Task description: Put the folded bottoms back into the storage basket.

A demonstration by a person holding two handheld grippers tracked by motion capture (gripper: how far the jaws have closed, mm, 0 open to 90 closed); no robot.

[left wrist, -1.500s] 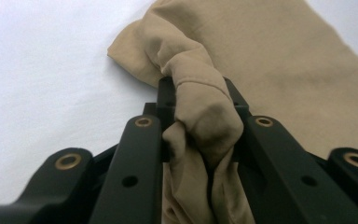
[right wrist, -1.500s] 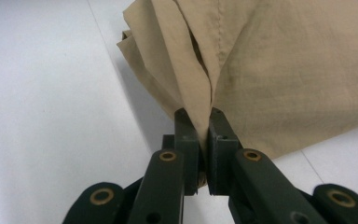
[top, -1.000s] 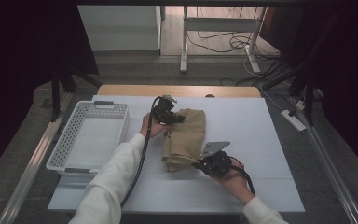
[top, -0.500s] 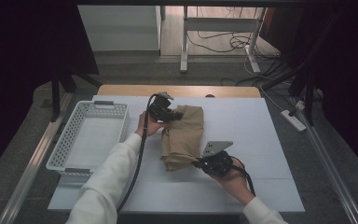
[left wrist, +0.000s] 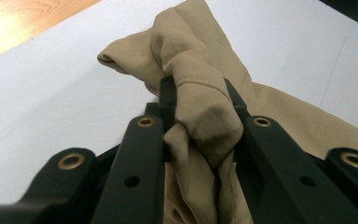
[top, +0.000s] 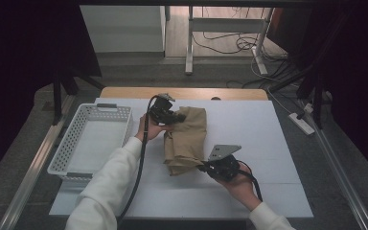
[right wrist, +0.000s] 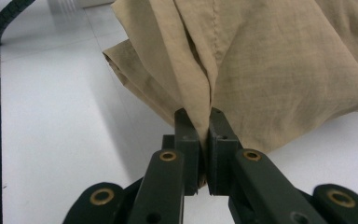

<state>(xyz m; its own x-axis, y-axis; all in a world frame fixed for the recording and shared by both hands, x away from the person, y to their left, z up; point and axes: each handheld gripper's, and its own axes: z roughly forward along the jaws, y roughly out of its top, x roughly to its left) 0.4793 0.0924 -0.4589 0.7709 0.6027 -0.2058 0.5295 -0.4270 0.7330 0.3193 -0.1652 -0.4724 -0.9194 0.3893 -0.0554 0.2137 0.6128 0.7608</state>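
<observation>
High view: a tan cloth garment (top: 187, 139) is lying bunched on the white table (top: 268, 134), just right of a white perforated basket (top: 91, 143) that is standing at the table's left side. The left gripper (top: 177, 116) is meeting the far, upper end of the garment, with the person's left hand (top: 149, 129) wrapping its body and a black cable (top: 139, 167) trailing back over the white sleeve (top: 105, 187). The right gripper (top: 205, 167) is meeting the near, lower right corner of the garment, carrying its grey three-cornered plate (top: 223, 152) on top; the right hand (top: 239, 184) is holding it from behind. A strip of bare wooden tabletop (top: 182, 92) is showing beyond the white surface.

Left gripper view: the left gripper (left wrist: 198, 100) is clamping a thick fold of the garment (left wrist: 200, 70), the jaws standing on either side of the bunched fabric, which is bulging up and over them. The rest of the cloth is spreading away to the right over the white table (left wrist: 51, 93).

Right gripper view: the right gripper (right wrist: 204, 128) is pinching a thin vertical pleat of the garment (right wrist: 270, 60), the jaws nearly together with fabric pressed between them. The cloth is hanging in folds above the jaws, and its lower edge is resting on the table (right wrist: 51, 116).
</observation>
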